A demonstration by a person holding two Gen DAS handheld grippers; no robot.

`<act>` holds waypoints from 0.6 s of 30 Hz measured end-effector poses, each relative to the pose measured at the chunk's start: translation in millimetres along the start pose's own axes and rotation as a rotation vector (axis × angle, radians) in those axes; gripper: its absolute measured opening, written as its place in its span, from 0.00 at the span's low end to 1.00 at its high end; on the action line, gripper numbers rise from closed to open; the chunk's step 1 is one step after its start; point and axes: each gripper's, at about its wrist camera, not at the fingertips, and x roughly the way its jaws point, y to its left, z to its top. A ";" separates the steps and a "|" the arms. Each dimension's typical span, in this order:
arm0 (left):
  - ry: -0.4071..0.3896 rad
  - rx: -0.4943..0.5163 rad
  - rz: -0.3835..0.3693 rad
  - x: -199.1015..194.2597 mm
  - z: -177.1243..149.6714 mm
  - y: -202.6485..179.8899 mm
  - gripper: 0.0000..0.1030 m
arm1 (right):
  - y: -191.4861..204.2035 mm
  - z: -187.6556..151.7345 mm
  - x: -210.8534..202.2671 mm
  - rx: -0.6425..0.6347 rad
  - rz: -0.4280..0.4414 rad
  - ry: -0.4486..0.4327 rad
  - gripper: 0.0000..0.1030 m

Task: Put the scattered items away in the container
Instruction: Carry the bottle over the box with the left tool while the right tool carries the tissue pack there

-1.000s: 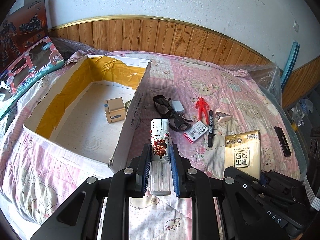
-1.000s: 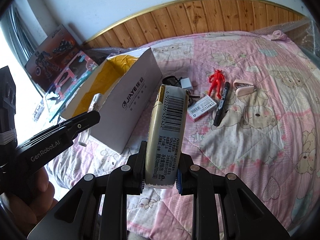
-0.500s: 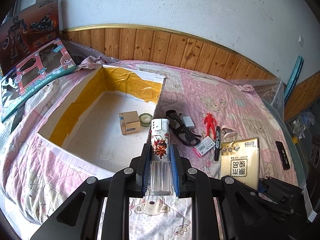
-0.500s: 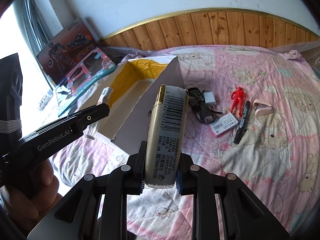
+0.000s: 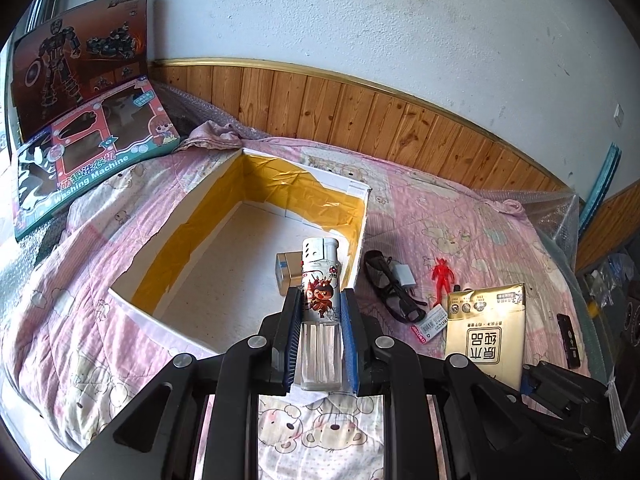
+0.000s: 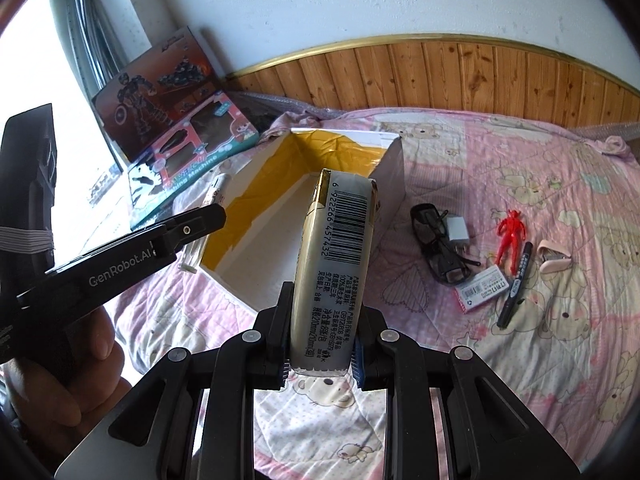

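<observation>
My left gripper (image 5: 320,300) is shut on a clear lighter (image 5: 320,280) with a red cartoon print, held above the near edge of the open cardboard box (image 5: 200,220) lined with yellow tape. A small tan carton (image 5: 287,270) lies inside the box. My right gripper (image 6: 326,304) is shut on a gold tissue pack (image 6: 340,256), barcode side up, in front of the box (image 6: 388,160). In the left wrist view the tissue pack (image 5: 486,332) shows at the right. The left gripper (image 6: 200,220) with the lighter (image 6: 216,192) appears in the right wrist view.
On the pink quilt (image 6: 520,152) right of the box lie black glasses (image 6: 436,244), a white charger (image 6: 458,228), a red figure (image 6: 509,236), a black marker (image 6: 516,280), an eraser pack (image 6: 482,288) and a pink clip (image 6: 554,254). Toy boxes (image 5: 92,152) lean at the left. A hand (image 6: 68,376) holds the left gripper.
Both grippers have risen and moved left toward the box, each keeping its item. The box interior now fills more of the left wrist view.
</observation>
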 end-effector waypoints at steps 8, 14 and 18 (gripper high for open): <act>-0.014 -0.031 0.021 2.3 16.5 23.5 0.20 | 15.3 22.9 11.4 -0.044 0.019 0.000 0.24; -0.017 -0.050 0.034 7.2 26.5 39.0 0.20 | 22.0 39.4 22.7 -0.078 0.027 0.009 0.24; -0.008 -0.070 0.036 14.1 32.2 49.3 0.20 | 24.2 51.2 31.8 -0.100 0.027 0.015 0.24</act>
